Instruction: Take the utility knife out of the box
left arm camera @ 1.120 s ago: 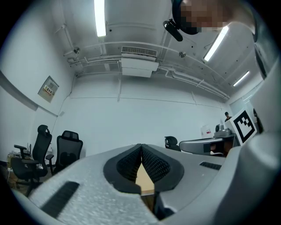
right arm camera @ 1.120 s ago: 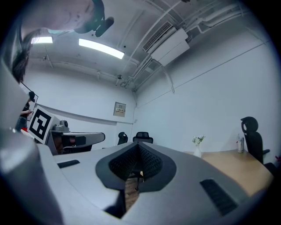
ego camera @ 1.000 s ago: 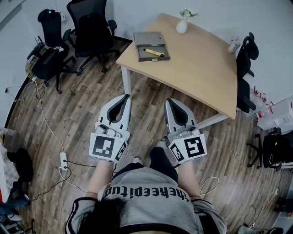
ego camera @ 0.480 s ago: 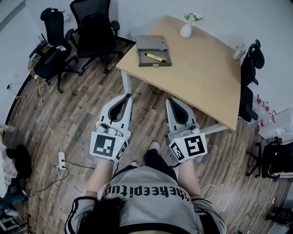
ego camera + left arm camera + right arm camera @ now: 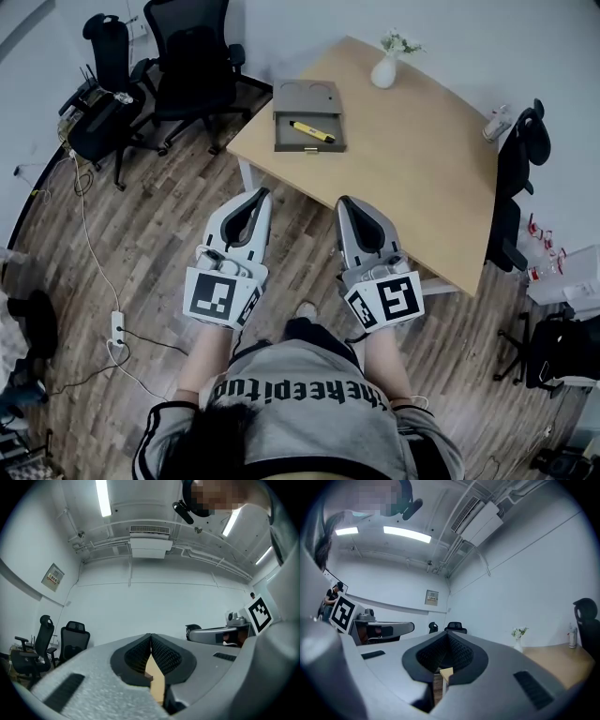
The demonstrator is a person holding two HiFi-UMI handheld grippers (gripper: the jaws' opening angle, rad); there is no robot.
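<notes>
Utility knife [image 5: 311, 132] is untouched, so you are at the very start of the task: nothing gripped, nothing lifted. Nearest to you, both tools are held out in front of your body over the wood floor [image 5: 141, 234], side by side and apart from each other. Left gripper [image 5: 255, 195]: fingers pressed together, nothing between them. Its own view shows the ribbed pads [image 5: 140, 653] meeting at the tip, with only a sliver of tan bench showing through the gap below. Right gripper [image 5: 349, 202]: same, fingers closed on nothing, pads touching at the tip in its own view. Both tips point toward the bench [image 5: 422, 169] but are short of its near edge and well apart from the target. Further out, the grey box [image 5: 286, 141] sits open on the bench's left corner, near the edge. The yellow knife lies flat and slanted inside its tray, in plain sight, nothing covering it. Beyond it, a white vase [image 5: 383, 70] stands at the far end of the bench, clear of the box. Black office chairs [image 5: 187, 66] are off to the left by the wall. Left to do, as I judge it: close the distance, spread one set of fingers, pinch the knife, lift it clear of the box. All of that remains.
</notes>
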